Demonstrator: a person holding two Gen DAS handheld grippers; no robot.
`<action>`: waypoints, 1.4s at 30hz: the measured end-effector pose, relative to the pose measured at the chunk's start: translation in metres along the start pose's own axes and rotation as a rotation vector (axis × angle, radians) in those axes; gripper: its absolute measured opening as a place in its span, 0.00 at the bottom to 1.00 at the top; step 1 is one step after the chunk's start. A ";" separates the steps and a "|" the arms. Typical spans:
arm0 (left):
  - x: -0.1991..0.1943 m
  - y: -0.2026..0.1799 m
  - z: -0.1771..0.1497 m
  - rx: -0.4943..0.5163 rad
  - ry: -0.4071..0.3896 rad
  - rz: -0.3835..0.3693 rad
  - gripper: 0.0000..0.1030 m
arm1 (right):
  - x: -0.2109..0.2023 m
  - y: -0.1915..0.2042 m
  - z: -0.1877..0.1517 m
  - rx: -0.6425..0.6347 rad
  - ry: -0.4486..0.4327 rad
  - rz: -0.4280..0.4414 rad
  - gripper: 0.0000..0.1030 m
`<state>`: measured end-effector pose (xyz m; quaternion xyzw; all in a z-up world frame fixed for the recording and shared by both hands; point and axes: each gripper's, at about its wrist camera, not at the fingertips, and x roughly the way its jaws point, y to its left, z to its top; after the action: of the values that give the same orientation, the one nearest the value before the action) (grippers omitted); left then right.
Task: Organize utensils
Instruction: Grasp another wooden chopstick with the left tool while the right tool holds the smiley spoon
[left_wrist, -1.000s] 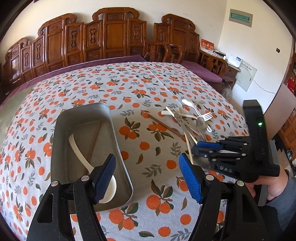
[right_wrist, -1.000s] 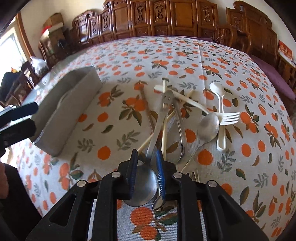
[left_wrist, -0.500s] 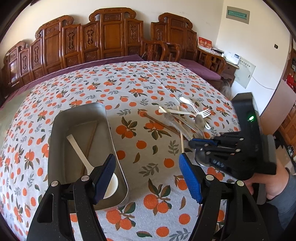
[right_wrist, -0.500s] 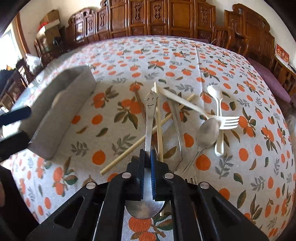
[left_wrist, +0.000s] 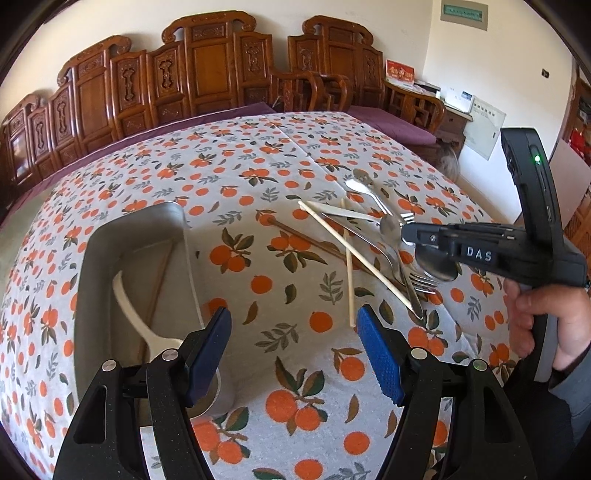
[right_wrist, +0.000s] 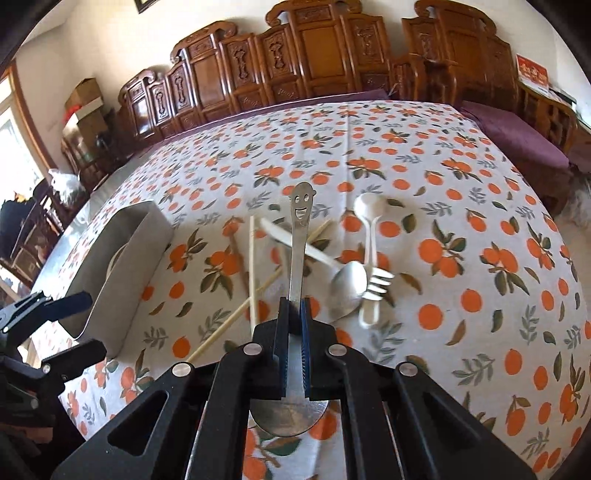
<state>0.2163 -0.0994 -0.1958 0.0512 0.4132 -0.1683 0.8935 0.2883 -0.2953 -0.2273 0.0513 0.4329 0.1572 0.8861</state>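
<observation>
My right gripper (right_wrist: 294, 306) is shut on a steel spoon with a smiling-face handle (right_wrist: 301, 221). The spoon is held above the cloth, handle pointing away and bowl (right_wrist: 288, 417) under the fingers. In the left wrist view the right gripper (left_wrist: 406, 234) hangs over the utensil pile with that spoon's bowl (left_wrist: 437, 264) below it. My left gripper (left_wrist: 293, 332) is open and holds nothing, low over the cloth beside the metal tray (left_wrist: 129, 236). The tray holds a white spoon (left_wrist: 129, 306) and a brown chopstick (left_wrist: 159, 273).
On the orange-print tablecloth lie pale chopsticks (right_wrist: 252, 266), a steel spoon (right_wrist: 349, 284), a white fork (right_wrist: 376, 280) and a white spoon (right_wrist: 369, 221). Steel forks (left_wrist: 421, 282) lie under the right gripper. Carved wooden chairs (left_wrist: 207, 74) line the far edge. A hand (left_wrist: 543, 317) holds the right gripper.
The right gripper's jaws closed on the smiley spoon and lifted it off the pile, rolling a little. The left gripper shifted slightly beside the tray and stayed open.
</observation>
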 end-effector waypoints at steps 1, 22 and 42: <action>0.003 -0.002 0.001 0.001 0.006 -0.002 0.65 | -0.001 -0.005 0.001 0.006 -0.003 -0.004 0.07; 0.077 -0.051 0.044 -0.054 0.090 -0.014 0.46 | -0.005 -0.044 0.000 0.080 -0.012 -0.029 0.07; 0.118 -0.035 0.066 -0.237 0.178 -0.071 0.04 | -0.001 -0.037 0.001 0.073 -0.011 -0.004 0.07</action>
<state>0.3230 -0.1783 -0.2398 -0.0544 0.5093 -0.1448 0.8466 0.2969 -0.3307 -0.2341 0.0838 0.4334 0.1392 0.8864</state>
